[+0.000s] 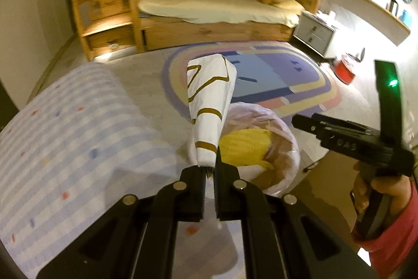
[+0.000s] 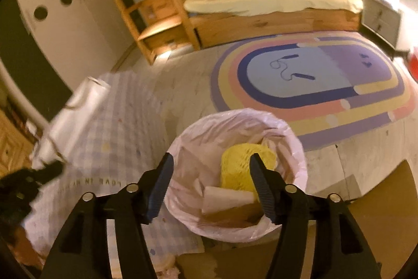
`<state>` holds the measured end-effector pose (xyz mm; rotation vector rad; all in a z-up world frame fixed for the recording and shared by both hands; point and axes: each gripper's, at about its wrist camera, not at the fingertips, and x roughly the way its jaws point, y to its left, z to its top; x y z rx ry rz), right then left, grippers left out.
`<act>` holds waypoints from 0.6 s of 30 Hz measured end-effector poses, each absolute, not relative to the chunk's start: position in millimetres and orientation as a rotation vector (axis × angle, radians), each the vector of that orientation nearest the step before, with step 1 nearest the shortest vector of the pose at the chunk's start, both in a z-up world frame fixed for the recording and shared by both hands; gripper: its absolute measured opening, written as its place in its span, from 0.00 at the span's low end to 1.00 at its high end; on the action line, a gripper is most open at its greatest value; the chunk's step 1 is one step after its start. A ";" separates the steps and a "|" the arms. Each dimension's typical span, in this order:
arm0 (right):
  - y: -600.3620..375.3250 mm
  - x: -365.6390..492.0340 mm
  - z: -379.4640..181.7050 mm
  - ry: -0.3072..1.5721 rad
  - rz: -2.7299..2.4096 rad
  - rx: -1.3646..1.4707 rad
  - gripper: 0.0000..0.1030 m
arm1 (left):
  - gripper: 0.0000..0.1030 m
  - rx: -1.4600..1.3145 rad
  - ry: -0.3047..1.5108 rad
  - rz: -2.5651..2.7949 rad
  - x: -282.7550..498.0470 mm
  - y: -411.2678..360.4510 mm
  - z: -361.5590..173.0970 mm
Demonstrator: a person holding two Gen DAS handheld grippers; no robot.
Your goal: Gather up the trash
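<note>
My left gripper (image 1: 210, 169) is shut on the bottom edge of a white paper bag with brown lines (image 1: 210, 98), held upright beside and slightly above the trash bin (image 1: 283, 166). The bin (image 2: 188, 148) is lined with a thin white plastic bag and holds a yellow crumpled item (image 2: 240, 161), white paper and brown scraps. My right gripper (image 2: 210, 177) is open and empty, hovering over the bin's mouth. In the right wrist view the held bag (image 2: 70, 117) shows blurred at the left. The right gripper (image 1: 339, 137) shows at the right of the left wrist view.
A checked light-blue cloth (image 1: 65, 148) covers a surface left of the bin. A pastel oval rug (image 2: 313, 85) lies on the floor. A wooden bunk bed (image 2: 274, 7) with stairs stands at the back, a grey nightstand (image 1: 314, 34) and a red object (image 1: 344, 69) to the right.
</note>
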<state>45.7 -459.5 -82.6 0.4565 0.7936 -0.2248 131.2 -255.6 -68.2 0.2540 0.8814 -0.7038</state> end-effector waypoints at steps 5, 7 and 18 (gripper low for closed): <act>-472.6 18.3 -66.8 0.724 -0.265 0.521 0.64 | 0.04 0.295 0.933 -0.770 139.2 -301.2 -88.0; -477.9 8.6 -60.6 0.702 -0.279 0.535 0.67 | 0.05 0.300 0.968 -0.783 143.3 -314.6 -97.2; -460.6 -21.4 -18.7 0.632 -0.255 0.515 0.76 | 0.70 0.264 0.933 -0.680 132.7 -280.4 -75.4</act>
